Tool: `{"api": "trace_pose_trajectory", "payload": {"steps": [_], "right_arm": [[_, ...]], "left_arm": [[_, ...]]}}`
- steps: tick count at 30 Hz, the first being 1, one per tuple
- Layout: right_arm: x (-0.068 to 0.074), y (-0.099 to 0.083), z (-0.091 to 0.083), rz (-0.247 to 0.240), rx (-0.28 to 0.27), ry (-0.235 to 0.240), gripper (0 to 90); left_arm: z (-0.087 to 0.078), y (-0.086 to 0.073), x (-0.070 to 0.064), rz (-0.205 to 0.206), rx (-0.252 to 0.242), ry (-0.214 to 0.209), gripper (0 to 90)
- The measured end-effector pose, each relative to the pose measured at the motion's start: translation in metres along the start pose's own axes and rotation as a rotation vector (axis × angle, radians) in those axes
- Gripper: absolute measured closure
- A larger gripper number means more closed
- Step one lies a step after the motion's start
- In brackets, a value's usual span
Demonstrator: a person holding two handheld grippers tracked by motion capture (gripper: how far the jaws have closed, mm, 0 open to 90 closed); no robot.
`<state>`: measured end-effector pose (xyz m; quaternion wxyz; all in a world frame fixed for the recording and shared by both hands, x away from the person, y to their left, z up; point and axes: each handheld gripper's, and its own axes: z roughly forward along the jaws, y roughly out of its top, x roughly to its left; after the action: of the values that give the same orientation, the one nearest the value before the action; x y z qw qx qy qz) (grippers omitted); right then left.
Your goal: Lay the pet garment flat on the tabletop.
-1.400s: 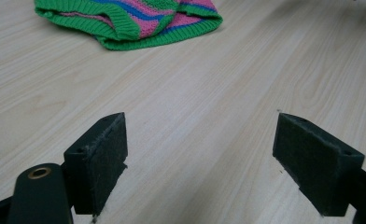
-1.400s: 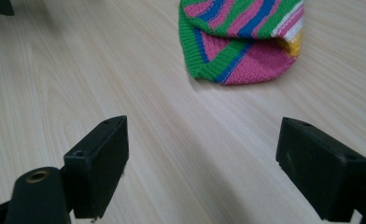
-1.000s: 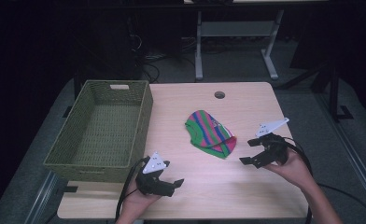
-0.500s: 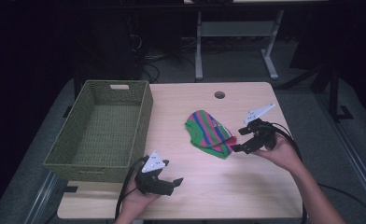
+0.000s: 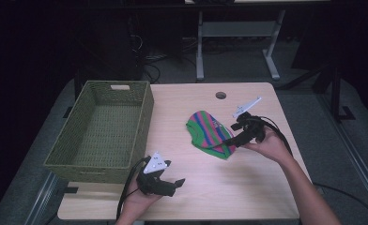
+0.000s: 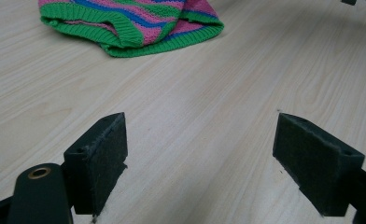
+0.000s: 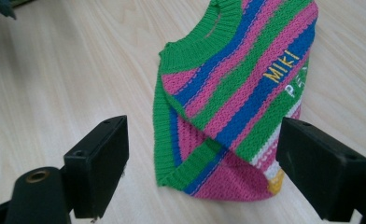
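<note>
basket: a green woven basket sits on the left side of the table, with a handle hole in its far wall.
table: the top of the table is light wood.
hole: a small round hole is near the far edge of the table.
desk frame: grey metal legs stand on the floor behind the table.
cables: dark cables lie on the floor back there.
</note>
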<state>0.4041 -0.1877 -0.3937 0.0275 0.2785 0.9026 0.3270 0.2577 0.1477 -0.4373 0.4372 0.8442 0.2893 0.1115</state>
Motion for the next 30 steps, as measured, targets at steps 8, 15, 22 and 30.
{"api": "trace_pose_trajectory", "payload": {"steps": [8, 15, 22, 30], "right_arm": [[-0.01, 0.013, 0.015, 0.01, 0.024, -0.007, 16.8], [-0.015, 0.022, 0.025, 0.015, 0.022, -0.004, 16.8], [-0.019, 0.03, 0.041, 0.019, 0.052, -0.023, 16.8], [-0.024, 0.032, 0.058, 0.019, 0.084, -0.043, 16.8]], "left_arm": [[-0.001, 0.0, 0.003, -0.009, -0.007, -0.003, 17.4], [-0.002, 0.001, 0.003, -0.007, -0.008, -0.003, 17.4], [-0.001, 0.001, 0.002, -0.005, -0.014, -0.005, 17.5], [-0.002, 0.0, 0.004, -0.012, -0.013, -0.006, 17.4]]}}
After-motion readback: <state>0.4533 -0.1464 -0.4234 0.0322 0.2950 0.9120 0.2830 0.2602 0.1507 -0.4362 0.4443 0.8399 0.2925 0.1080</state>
